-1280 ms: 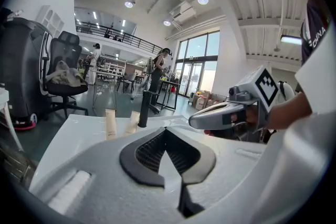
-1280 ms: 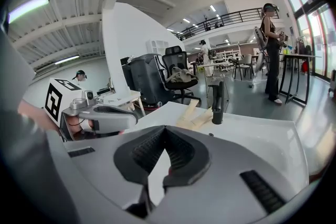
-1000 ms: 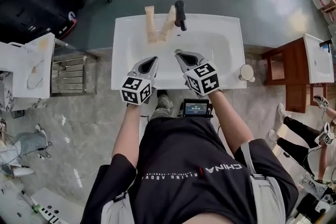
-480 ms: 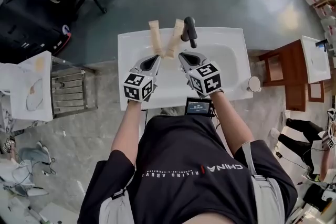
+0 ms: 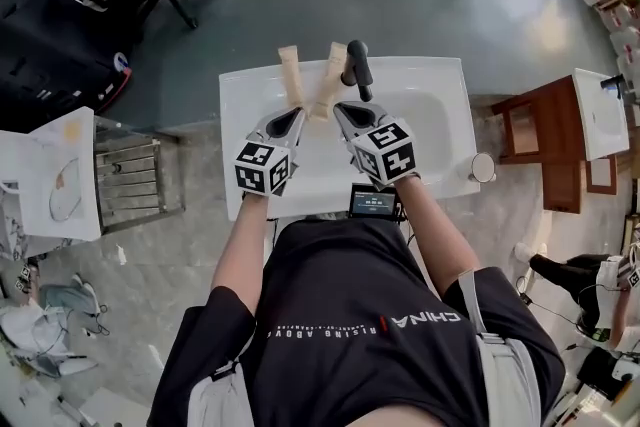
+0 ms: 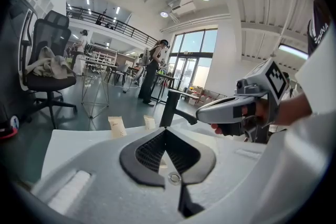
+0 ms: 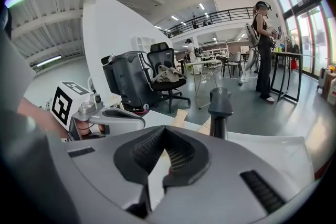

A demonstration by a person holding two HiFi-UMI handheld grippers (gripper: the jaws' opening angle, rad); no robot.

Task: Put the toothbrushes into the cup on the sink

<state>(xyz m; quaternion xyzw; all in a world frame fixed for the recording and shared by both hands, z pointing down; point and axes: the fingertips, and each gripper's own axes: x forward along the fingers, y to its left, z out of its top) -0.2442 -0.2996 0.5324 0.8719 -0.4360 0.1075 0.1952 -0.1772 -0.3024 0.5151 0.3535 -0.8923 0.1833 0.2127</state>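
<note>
- Left tongs (image 5: 295, 113) and right tongs (image 5: 339, 107) hang side by side over the sink (image 5: 440, 80), tips pointing at the rear rim. The step in hand looks like the reach for a first pick.
- Two toothbrushes, in beige packs, lie on that rear rim: one (image 5: 290, 75) ahead of the left tongs, the other (image 5: 328, 80) tilted, just beside the tap (image 5: 355, 65).
- The cup (image 5: 481, 167) stands at the sink's right edge, well apart from the packs, so the right tongs seem the natural carrier.
- To do it well, I would open the jaws before coming down, since both pairs are now too closed to take a pack.
- Approach each pack across its narrow width, near the middle, so it does not swing once lifted.
- The tap crowds the right-hand pack. Come in from the basin side rather than over the tap, or the tongs may knock it.
- Turn the pack upright over the cup before letting go. A light cup at the edge could tip if struck from the side.
- Left tongs: jaws fully together, pads meeting at the tip, nothing between them, touching nothing.
- Right tongs: jaws likewise closed at the tip and empty. Only the white basin shows through the gap behind the pads.
</note>
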